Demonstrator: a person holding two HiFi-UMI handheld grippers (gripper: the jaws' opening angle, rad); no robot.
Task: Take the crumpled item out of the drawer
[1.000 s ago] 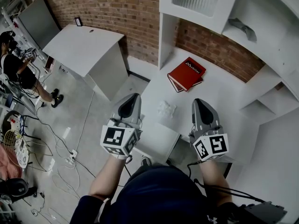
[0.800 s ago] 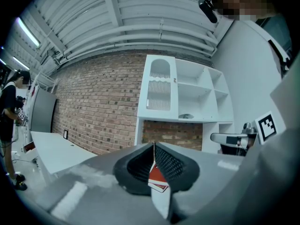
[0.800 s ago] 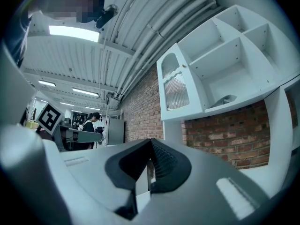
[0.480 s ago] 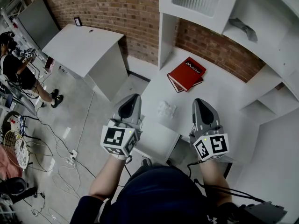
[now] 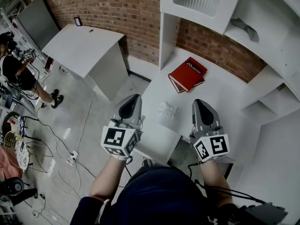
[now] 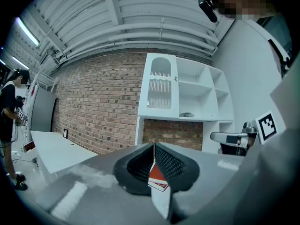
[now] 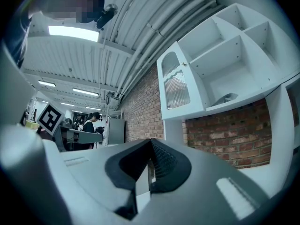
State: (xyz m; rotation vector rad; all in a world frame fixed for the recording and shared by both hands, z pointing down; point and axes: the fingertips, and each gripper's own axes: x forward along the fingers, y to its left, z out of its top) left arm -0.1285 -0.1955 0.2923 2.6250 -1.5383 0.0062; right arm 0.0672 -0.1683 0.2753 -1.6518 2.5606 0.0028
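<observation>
A crumpled white item (image 5: pixel 167 109) lies on the white desk top (image 5: pixel 220 102), between my two grippers and slightly ahead of them. A white drawer (image 5: pixel 158 142) sticks out below the desk's front edge; I cannot see inside it. My left gripper (image 5: pixel 134 97) hangs level at the desk's left edge, jaws shut with nothing held. My right gripper (image 5: pixel 199 102) hovers over the desk to the right of the crumpled item, also shut and empty. In the left gripper view the pads (image 6: pixel 165 162) meet at my left gripper (image 6: pixel 153 146). In the right gripper view my right gripper (image 7: pixel 150 142) is likewise closed.
A red book (image 5: pixel 187 74) lies farther back on the desk near the brick wall. White shelves (image 5: pixel 234 18) rise above, with a grey object (image 5: pixel 243 28) on one. A separate white table (image 5: pixel 84 46) stands to the left; a person (image 5: pixel 16 69) and floor cables (image 5: pixel 70 156) are at the far left.
</observation>
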